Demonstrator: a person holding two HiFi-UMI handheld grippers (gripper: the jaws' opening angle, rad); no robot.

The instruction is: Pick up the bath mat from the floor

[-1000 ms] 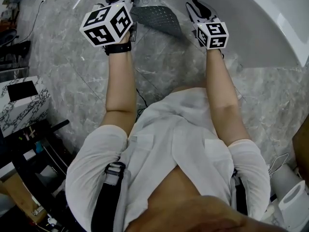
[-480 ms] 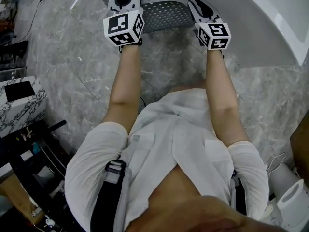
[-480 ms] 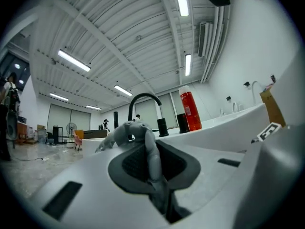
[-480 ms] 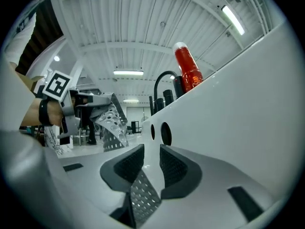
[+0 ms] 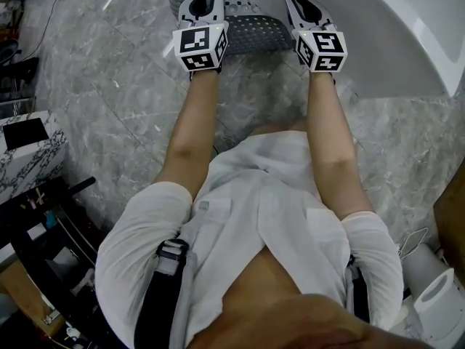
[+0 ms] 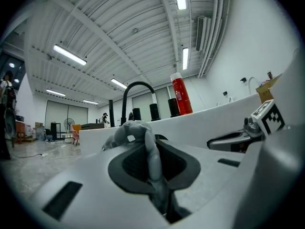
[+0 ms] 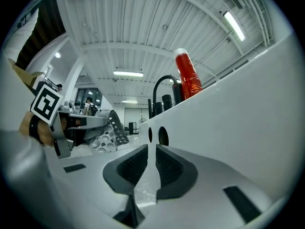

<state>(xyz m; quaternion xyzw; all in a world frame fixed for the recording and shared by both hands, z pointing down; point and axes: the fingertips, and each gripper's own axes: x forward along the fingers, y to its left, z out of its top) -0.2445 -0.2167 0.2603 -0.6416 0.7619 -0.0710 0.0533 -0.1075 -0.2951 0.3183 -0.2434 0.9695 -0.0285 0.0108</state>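
Looking steeply down over my own arms, I see the grey perforated bath mat (image 5: 260, 33) lying between my two grippers. It is just beside the white bathtub (image 5: 407, 27), over the marbled floor (image 5: 102, 93). My left gripper (image 6: 151, 162) is clamped on a bunched fold of the mat, which pokes up between its dark pads. My right gripper (image 7: 151, 163) has just been closing, yet its jaws stand a narrow slit apart with nothing between them. Only floor shows through the gap, and the mat hangs off to that gripper's left with its suction-cup underside turned toward it. I judge the pick-up to be partly done: one edge is secured and the other is not yet caught. The next move, I think, calls for widening the right jaws, sliding them over the mat's free edge, and clamping before raising both hands together. How much of the mat touches the floor I cannot tell.
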